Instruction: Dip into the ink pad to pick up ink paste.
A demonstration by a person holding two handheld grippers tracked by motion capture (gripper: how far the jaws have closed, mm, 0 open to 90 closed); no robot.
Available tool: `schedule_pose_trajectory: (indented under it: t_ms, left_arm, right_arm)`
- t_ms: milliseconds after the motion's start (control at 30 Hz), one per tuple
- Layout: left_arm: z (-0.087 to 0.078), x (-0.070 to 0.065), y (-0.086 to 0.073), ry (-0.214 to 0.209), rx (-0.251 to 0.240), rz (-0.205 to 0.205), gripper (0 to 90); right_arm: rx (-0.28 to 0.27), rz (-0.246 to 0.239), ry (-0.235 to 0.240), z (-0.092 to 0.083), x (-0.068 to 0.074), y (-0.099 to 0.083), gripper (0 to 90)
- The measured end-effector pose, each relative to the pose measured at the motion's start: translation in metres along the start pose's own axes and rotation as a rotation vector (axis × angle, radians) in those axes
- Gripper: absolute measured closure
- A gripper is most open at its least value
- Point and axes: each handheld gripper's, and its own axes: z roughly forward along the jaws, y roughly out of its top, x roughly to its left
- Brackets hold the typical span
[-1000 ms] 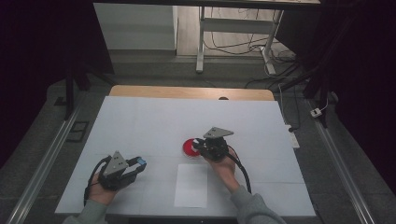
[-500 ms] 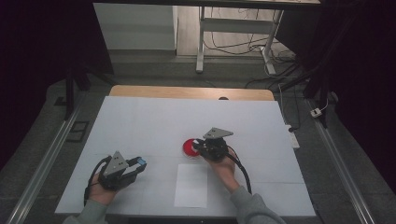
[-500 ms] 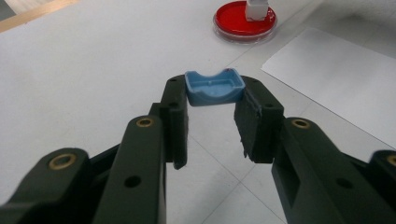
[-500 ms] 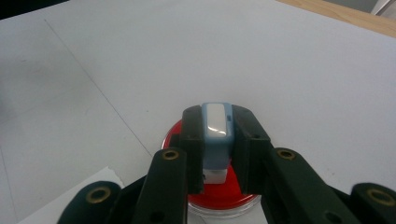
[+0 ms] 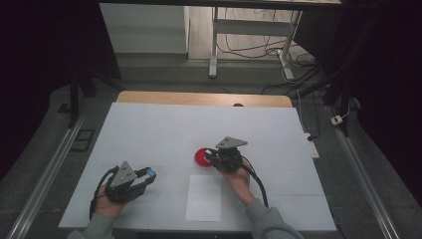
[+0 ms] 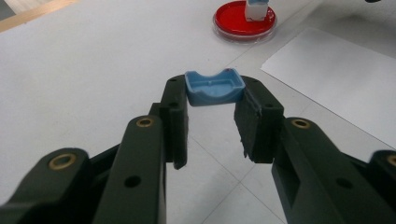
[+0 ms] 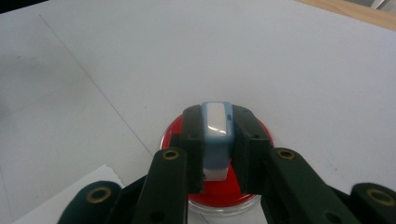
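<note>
High view: two grippers (image 5: 149, 174) (image 5: 209, 155), one red dish (image 5: 200, 157)

Lab-like recording room: white-covered table (image 5: 149, 129) under dark surrounds, metal floor rails (image 5: 45, 169), loose cables (image 5: 249, 47) on floor, bare desk frame (image 5: 249, 25) behind.

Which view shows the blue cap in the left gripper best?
The left gripper view: the blue cap sits close up, clamped between the fingers. The high view shows it as a blue speck at the fingertips.
</note>
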Motion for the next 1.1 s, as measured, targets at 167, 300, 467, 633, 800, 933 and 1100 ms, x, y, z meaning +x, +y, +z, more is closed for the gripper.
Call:
schedule_pose_trajectory:
  t_ms: [167,300,467,633,800,933,1100]
  left_arm:
    - [0.000,0.000,0.000,0.002,-0.001,-0.002,64.8]
    - [0.000,0.000,0.000,0.004,-0.001,-0.001,64.9]
    - [0.000,0.000,0.000,0.004,-0.002,-0.003,64.9]
    - [-0.001,0.000,0.000,0.004,-0.003,-0.003,64.8]
    - [-0.001,0.001,0.001,0.005,-0.006,-0.004,64.9]
    - [-0.001,0.000,0.001,0.005,-0.005,-0.004,64.9]
    - [0.000,0.000,0.001,0.004,-0.003,-0.004,64.9]
  right_arm:
    - [0.006,-0.009,-0.003,0.000,0.001,0.000,75.3]
    - [0.009,-0.010,-0.002,0.000,0.001,0.000,75.3]
    - [-0.017,0.020,0.005,-0.003,-0.002,0.001,75.2]
    - [-0.029,0.035,0.004,-0.006,-0.004,0.001,75.2]
    - [-0.070,0.042,0.013,-0.014,-0.003,0.006,75.2]
    - [-0.097,0.045,0.013,-0.020,-0.004,0.010,75.2]
    - [-0.093,0.044,0.011,-0.019,-0.006,0.011,75.2]
